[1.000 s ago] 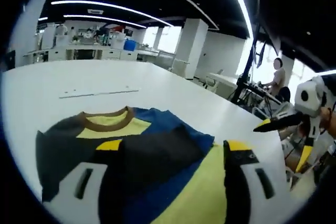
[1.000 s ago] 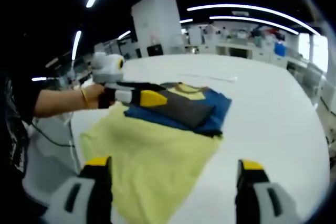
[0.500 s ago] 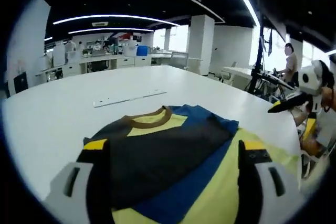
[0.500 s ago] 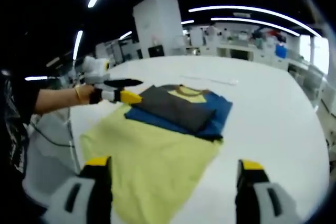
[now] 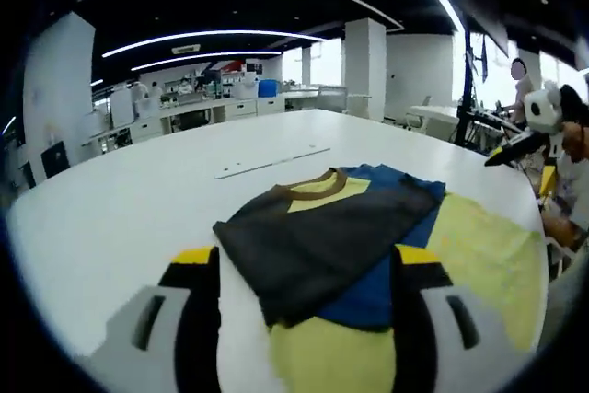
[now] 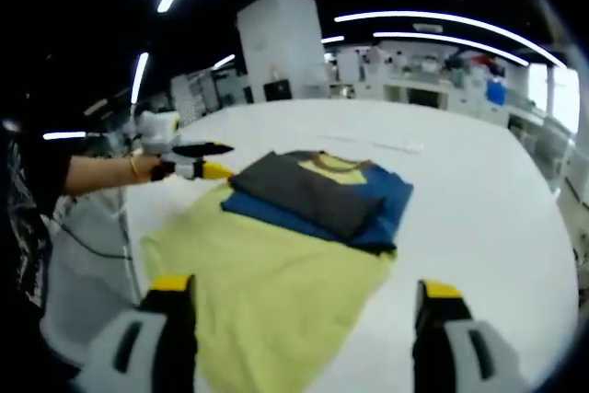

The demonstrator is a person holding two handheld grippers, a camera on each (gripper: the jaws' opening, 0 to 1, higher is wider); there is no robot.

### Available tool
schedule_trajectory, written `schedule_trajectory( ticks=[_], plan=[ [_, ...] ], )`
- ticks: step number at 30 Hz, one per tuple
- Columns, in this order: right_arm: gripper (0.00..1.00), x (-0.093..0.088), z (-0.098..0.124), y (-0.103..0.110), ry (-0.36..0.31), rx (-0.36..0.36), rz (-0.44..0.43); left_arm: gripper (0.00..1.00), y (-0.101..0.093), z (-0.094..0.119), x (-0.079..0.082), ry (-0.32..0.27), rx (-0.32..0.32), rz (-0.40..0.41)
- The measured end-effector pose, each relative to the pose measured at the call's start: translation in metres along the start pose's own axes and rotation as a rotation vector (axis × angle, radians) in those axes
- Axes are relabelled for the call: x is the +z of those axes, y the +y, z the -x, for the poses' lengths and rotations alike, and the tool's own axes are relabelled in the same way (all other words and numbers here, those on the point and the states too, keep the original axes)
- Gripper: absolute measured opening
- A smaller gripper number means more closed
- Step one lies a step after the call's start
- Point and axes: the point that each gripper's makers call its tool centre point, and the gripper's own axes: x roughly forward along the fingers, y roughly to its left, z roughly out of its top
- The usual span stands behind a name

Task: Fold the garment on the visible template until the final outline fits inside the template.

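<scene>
Two tools are seen above a white table (image 6: pixel 497 200) on which a garment (image 6: pixel 304 227) lies partly folded: a dark grey panel is folded over a blue part, and a yellow part is spread flat beside them. In the left gripper view, the left tool (image 5: pixel 308 269) is spread wide with nothing gripped, its yellow-tipped jaws low over the near edge of the garment (image 5: pixel 340 236). In the right gripper view, the right tool (image 6: pixel 299 296) is likewise held wide apart and empty, over the yellow part. The left tool (image 6: pixel 198 158) is seen there just beside the grey fold, held by a hand (image 6: pixel 138 170). A thin white strip (image 5: pixel 271 161) lies farther back on the table (image 5: pixel 120 209).
</scene>
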Motion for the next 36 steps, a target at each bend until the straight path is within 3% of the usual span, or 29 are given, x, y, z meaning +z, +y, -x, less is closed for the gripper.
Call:
schedule_trajectory(
  ticks=[4,11,14,16,26,30,33,36],
  plan=[
    [0.99,0.001,0.000,0.000,-0.003,-0.004,-0.001,0.53,0.010,0.005,-0.011,0.015,0.018,0.007],
    [0.99,-0.001,-0.001,-0.002,0.000,-0.009,-0.009,0.41,0.018,0.009,-0.027,0.065,0.040,-0.033],
    [0.99,0.000,0.000,-0.003,-0.005,-0.017,-0.015,0.18,0.018,0.009,-0.034,0.102,0.025,-0.043],
    [0.99,0.000,0.000,-0.004,-0.007,-0.019,-0.019,0.10,0.020,0.008,-0.038,0.114,0.026,-0.063],
    [0.99,-0.003,0.002,-0.005,0.001,-0.032,-0.035,0.06,0.024,0.005,-0.046,0.153,0.027,-0.146],
    [0.99,-0.002,0.001,-0.005,0.000,-0.032,-0.037,0.00,0.024,0.003,-0.046,0.163,0.021,-0.190],
    [0.99,-0.002,0.001,-0.005,-0.003,-0.035,-0.041,0.00,0.020,0.002,-0.057,0.217,0.007,-0.224],
    [0.99,-0.002,0.000,-0.006,-0.002,-0.034,-0.044,0.00,0.016,0.004,-0.057,0.208,0.006,-0.234]
  ],
)
